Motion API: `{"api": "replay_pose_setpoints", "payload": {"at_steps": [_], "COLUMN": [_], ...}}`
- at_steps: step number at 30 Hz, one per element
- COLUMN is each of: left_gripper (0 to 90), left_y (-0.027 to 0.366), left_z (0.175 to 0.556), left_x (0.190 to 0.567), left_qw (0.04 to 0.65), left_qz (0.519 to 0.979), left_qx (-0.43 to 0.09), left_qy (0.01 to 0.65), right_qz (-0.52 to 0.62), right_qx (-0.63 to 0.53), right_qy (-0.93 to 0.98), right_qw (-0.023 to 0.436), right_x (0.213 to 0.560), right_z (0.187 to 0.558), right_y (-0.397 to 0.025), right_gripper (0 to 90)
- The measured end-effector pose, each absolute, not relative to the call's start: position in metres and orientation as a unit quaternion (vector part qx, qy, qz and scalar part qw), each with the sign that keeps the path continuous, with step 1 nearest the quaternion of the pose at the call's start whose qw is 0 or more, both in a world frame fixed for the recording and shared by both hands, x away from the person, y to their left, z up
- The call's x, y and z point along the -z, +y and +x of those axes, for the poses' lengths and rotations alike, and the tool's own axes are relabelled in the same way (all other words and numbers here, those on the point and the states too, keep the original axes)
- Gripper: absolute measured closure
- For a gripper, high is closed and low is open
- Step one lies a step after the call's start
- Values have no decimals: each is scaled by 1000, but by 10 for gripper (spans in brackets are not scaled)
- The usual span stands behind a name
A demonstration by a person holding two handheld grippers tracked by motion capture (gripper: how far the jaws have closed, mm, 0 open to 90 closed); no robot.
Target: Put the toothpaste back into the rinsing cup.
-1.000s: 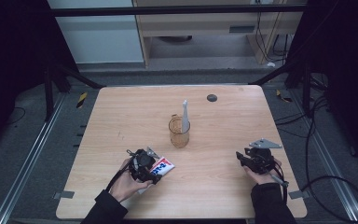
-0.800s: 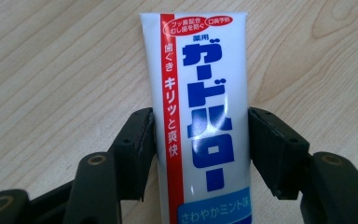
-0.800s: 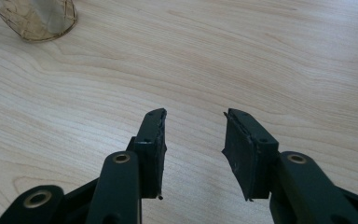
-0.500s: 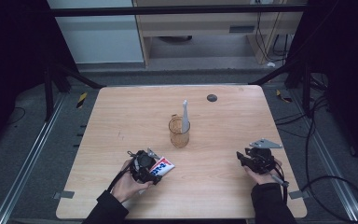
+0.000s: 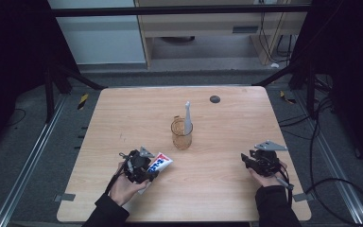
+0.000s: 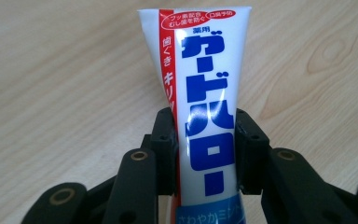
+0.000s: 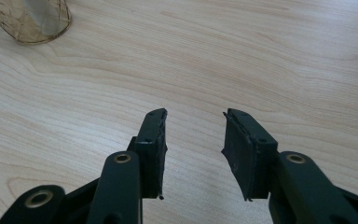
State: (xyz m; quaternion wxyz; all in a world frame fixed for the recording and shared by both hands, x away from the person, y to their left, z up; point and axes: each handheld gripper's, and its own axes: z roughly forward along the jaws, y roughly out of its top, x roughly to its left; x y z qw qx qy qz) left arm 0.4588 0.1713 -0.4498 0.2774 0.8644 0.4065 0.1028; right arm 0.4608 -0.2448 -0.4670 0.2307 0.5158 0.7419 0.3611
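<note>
Pale wood table (image 5: pixel 123 113) lies mostly bare before you. Your left gripper (image 6: pixel 206 140) is clenched on the toothpaste tube (image 6: pixel 200 84), low at seven o'clock; keep the squeeze mid-body (a soft tube buckles) as you carry it toward the glass cup (image 5: pixel 181 134) with its toothbrush (image 5: pixel 187 116) at centre. Your right gripper (image 7: pixel 193 149), jaws apart and holding nothing, waits at four o'clock, near the edge with open room ahead.
</note>
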Motion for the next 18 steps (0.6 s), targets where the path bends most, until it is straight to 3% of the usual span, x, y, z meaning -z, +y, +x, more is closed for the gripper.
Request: {"api": "replay_pose_setpoints", "payload": {"at_steps": [18], "left_gripper": [664], "left_y": [197], "left_z": [471], "left_x": [395], "left_qw": [383], "left_qz": [800], "left_qx": [-179], "left_qy": [426], "right_qz": [522], "right_qx": [-364], "right_qy": [728], "right_qw": [255], "right_x": [468], "right_z": [460], "right_y": [-246], "right_gripper": [475]}}
